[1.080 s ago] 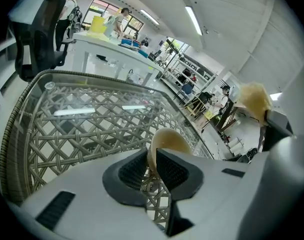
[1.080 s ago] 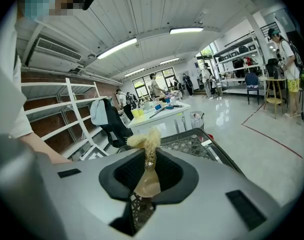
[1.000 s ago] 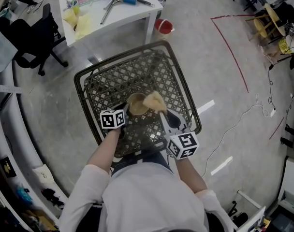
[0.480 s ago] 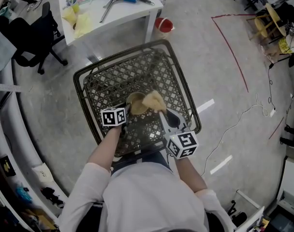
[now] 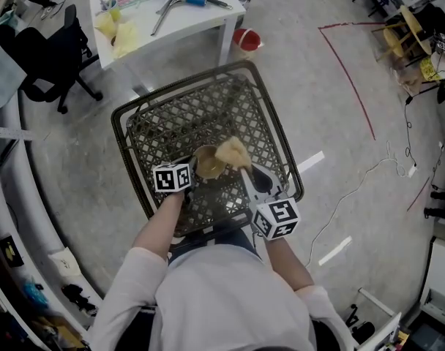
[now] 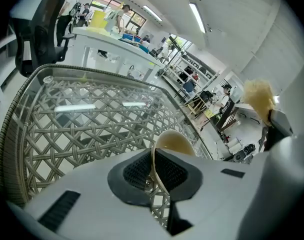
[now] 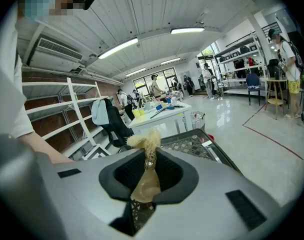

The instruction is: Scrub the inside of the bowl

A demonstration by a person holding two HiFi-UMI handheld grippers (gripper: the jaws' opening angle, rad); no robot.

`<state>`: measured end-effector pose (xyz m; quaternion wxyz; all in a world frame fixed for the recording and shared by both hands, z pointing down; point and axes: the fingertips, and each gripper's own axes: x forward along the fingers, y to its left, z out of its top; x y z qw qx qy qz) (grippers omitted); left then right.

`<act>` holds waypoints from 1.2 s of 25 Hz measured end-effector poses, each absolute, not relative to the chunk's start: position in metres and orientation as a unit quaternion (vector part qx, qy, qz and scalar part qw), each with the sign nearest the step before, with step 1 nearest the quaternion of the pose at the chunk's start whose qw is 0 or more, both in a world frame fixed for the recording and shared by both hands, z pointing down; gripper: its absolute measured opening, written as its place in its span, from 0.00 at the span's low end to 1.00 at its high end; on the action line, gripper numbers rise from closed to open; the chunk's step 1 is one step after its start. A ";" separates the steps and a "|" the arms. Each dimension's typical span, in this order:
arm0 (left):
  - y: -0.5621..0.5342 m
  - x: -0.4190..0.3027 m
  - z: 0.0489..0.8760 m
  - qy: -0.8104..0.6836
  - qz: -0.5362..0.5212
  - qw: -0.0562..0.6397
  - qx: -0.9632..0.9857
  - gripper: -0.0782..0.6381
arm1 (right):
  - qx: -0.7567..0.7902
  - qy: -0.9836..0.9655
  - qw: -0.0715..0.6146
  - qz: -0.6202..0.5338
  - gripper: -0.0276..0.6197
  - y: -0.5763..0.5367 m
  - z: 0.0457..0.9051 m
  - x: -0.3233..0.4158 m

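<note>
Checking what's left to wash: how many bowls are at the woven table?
1. The bowl is at the near side of the woven table, its rim pinched in the left gripper, beside the scrubber held by the right gripper. No other bowl shows.

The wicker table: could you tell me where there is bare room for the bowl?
The wicker table's far half, between the bowl and the rim nearest the white table, is bare. The near edge is crowded with left gripper, right gripper and scrubber.

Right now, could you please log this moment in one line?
left gripper: shut on tan round bowl, at rim | right gripper: shut on yellow mesh scrubber | scrubber: outside bowl
</note>
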<state>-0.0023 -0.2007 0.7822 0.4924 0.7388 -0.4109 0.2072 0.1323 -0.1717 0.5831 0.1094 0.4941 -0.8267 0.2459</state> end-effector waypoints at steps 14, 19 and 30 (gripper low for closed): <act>-0.221 -0.018 0.691 -0.453 0.147 0.430 0.767 0.17 | 0.473 -0.850 0.095 0.210 0.15 -0.166 0.550 0.112; -0.229 -0.028 0.643 -0.473 0.129 0.366 0.791 0.17 | 0.468 -0.861 0.084 0.182 0.15 -0.165 0.533 0.101; -0.211 -0.046 0.562 -0.492 0.089 0.308 0.809 0.17 | 0.462 -0.873 0.070 0.137 0.15 -0.146 0.494 0.084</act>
